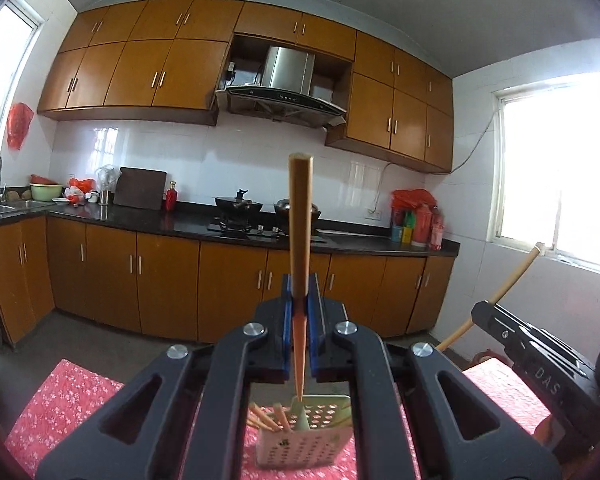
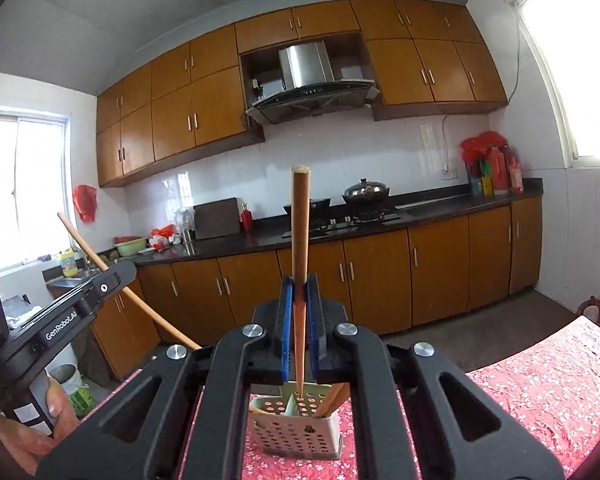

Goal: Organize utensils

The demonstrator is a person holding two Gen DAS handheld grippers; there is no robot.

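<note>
My left gripper is shut on a wooden chopstick that stands upright, its lower tip hanging above a perforated utensil holder with several chopsticks in it. My right gripper is shut on another upright wooden chopstick, its tip over the same perforated holder. Both grippers point about level across the kitchen. The right gripper's body with its chopstick shows at the right of the left wrist view. At the left edge of the right wrist view sits the left gripper's body, held by a hand.
The holder stands on a table with a red flowered cloth. Beyond it are wooden base cabinets, a black counter with a stove and pots, bottles, and a window on the right wall.
</note>
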